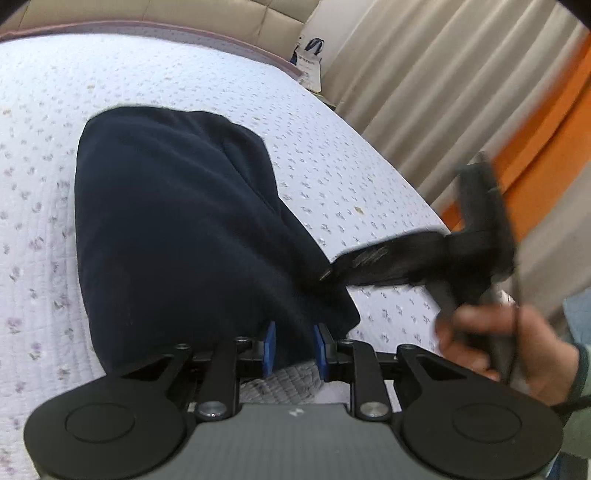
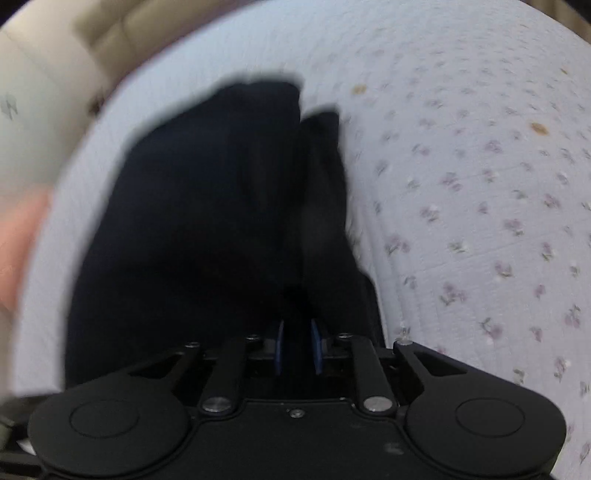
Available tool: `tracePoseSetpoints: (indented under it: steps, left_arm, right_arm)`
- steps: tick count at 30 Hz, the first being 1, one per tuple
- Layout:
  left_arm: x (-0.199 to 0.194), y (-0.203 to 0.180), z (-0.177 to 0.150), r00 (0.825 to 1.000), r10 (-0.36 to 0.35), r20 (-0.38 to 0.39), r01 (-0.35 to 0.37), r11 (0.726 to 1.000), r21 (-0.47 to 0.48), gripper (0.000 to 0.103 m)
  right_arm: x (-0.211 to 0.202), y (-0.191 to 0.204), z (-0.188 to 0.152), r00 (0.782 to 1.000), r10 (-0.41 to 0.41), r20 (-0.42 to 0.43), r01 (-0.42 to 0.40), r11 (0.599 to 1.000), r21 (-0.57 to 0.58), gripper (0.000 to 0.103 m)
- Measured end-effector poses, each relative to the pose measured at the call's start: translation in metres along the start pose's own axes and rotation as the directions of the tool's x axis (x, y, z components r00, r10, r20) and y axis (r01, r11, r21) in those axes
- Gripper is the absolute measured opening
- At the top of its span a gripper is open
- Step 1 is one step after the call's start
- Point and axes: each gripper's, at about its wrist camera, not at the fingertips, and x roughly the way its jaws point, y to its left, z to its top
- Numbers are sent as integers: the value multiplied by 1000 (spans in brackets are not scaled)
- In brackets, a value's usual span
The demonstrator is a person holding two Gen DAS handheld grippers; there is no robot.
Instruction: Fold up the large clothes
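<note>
The dark navy garment [image 1: 177, 229] lies in a long, narrowed bundle on the floral quilted bedspread [image 1: 44, 147], running from the near edge of the bed toward the headboard end, closer to the bed's right side than its left. Its sides look already folded in, so the job in hand seems to be bringing the near hem up and over.

The left gripper [image 1: 294, 349] has its blue pads [image 1: 270, 345] set on either side of the garment's near right corner; cloth fills the gap, so it appears clenched on that hem. In the right wrist view, the right gripper [image 2: 297, 345] has its pads close together with dark cloth running between them, so it too looks to be grasping the garment, though blur makes this less sure. Two grips on one hem keep the edge straight as it lifts.

The person's right hand [image 1: 506, 343] shows in the left view, holding the second tool beside the bed's right edge.

Beyond stand beige curtains [image 1: 424, 81] and the padded headboard [image 1: 166, 14].
</note>
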Motion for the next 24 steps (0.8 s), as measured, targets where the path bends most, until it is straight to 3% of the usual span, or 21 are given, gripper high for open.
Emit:
tracePoseSetpoints:
  steps: [3,4,5,10,13,15,17,18,21,24]
  left_arm:
    - [-16,10,-1,999,-36,15,37,995,-94,25]
    - [-23,13,-1,999,-42,29,45,991,-125,25]
    - [-29,15,-1,998,-43,45,49,987,-150,26]
    - [-42,21,4,996,1,86,16,982,-188,29]
    - [-45,22,6,996,2,93,16,981,-194,29]
    - [-46,22,9,994,14,104,6,981,-195,29]
    - [-46,23,13,991,41,128,-16,981,-192,29]
    - [-46,24,15,988,54,143,-25,980,-197,29]
    - [-46,33,23,982,71,177,-27,971,-238,29]
    - [-49,34,33,976,56,208,-1,967,-256,30]
  right_arm:
    - [-20,-3,-2,995,91,-32,-91,996,0,47]
    - [-22,-4,-5,990,130,-49,-129,992,12,66]
    - [-24,-4,-9,986,156,-50,-156,988,14,77]
    - [-18,-4,-14,968,250,-25,-248,967,64,78]
    - [4,-17,-10,942,335,-28,-328,934,145,79]
    - [25,-18,-10,917,389,-86,-369,911,184,74]
    - [36,-7,-11,908,405,-106,-383,906,182,21]
    - [40,-3,-11,905,410,-115,-384,902,198,10]
    - [15,6,4,913,406,-33,-395,902,173,8]
    - [-42,19,36,926,371,72,-373,928,15,7]
